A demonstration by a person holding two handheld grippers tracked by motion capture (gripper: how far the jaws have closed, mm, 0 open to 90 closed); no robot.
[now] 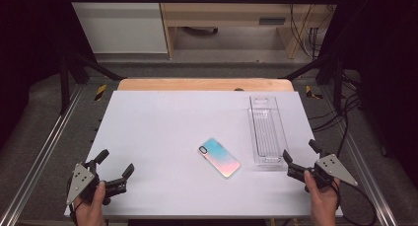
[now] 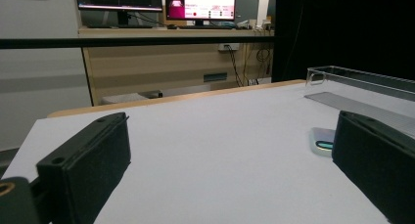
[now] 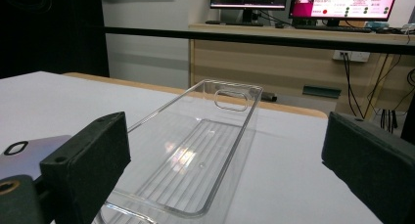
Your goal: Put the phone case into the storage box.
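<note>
Surface: a white table top [image 1: 162, 137] is lying over a pale wooden board [image 1: 204, 84] whose far edge is showing beyond it; grey carpet is spreading around, with metal rails running down both sides.
Room: a light wood desk [image 2: 166, 62] is standing past the far end of the table, carrying two lit monitors [image 3: 342, 1]; cables are hanging at the desk's right, and black curtains are closing off both sides.
Phone: a phone [image 1: 220, 157] with a blue-to-pink back is lying flat, camera side up, between the two tongs and a little ahead of them, nearer the right one.
Tray: a clear plastic tray [image 1: 266, 130] with a ribbed floor and handle cut-outs is resting straight ahead of the right tongs, its near end just in front of their tips.
Left gripper [image 1: 116, 168]: a hand [image 1: 91, 206] is gripping it low over the near left corner of the table, tips pointing forward and slightly inward; the jaws are standing wide apart with nothing between them.
Right gripper [image 1: 300, 157]: a hand [image 1: 321, 201] is holding it at the near right edge, angled toward the tray; the jaws are standing wide apart, framing the tray's near end without touching it.
</note>
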